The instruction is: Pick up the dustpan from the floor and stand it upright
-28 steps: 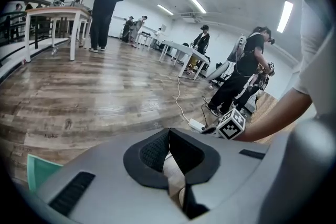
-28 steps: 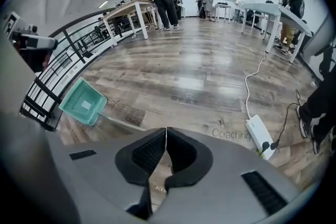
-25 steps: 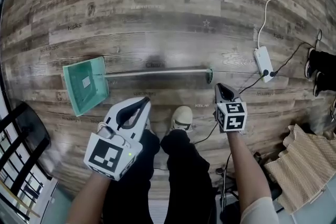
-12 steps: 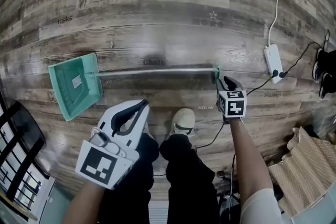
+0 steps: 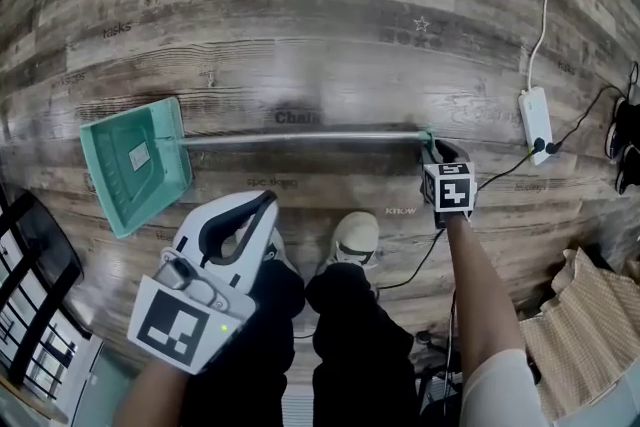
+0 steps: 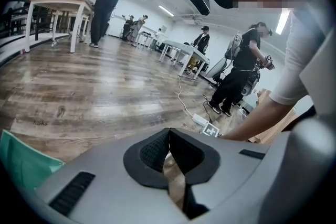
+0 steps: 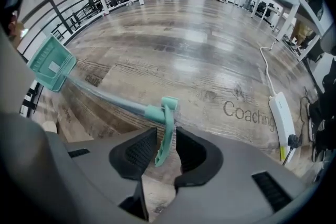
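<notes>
The dustpan lies flat on the wooden floor: its green pan (image 5: 135, 163) is at the left, and a long metal handle (image 5: 300, 137) runs right to a green end loop (image 5: 427, 136). My right gripper (image 5: 432, 151) points steeply down over that end. Its jaws have just been opening. In the right gripper view the loop (image 7: 164, 131) stands between the open pads (image 7: 140, 152), with a gap on each side. My left gripper (image 5: 268, 201) hangs above my leg, apart from the dustpan, its tips (image 6: 168, 136) together with nothing between them.
A white power strip (image 5: 535, 120) with its cables lies right of the handle end. My shoe (image 5: 355, 237) is just below the handle. A black railing (image 5: 30, 265) stands at the left and a beige woven thing (image 5: 590, 315) at the right. People and tables are far off.
My right gripper has sunk to the handle's green end, and its jaws have gone from shut to open round the loop. The left gripper has dropped a little.
</notes>
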Demonstrator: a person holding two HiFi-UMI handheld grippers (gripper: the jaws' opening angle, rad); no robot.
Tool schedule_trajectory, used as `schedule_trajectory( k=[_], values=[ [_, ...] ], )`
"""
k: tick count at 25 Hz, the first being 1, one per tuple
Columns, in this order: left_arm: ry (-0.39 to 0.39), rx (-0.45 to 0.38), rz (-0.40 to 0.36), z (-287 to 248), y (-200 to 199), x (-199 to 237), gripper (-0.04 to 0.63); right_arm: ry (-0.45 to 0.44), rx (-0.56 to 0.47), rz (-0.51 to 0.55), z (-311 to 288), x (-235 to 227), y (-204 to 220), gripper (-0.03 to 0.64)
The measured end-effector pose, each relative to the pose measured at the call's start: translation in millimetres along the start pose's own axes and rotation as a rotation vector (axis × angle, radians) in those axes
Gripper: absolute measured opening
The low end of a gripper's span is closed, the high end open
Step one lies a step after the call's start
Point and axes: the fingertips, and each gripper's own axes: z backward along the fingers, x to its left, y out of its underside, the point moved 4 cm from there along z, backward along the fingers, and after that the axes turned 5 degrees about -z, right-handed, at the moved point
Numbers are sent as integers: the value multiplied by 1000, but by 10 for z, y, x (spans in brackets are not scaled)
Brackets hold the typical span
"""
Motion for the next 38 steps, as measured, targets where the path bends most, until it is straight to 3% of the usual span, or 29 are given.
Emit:
schedule_trajectory(
  k=[5, 14, 38],
  values=[
    [-1, -28, -2, -17, -59, 59, 25, -1, 19, 14, -94, -32, 10, 78],
    [27, -26, -7, 102, -191, -89, 25, -14, -5, -21, 183, -37, -105, 71],
    [-3, -86, 13, 1362, -1235, -660, 25, 7, -6, 74, 2105, 253, -776, 75]
  ],
)
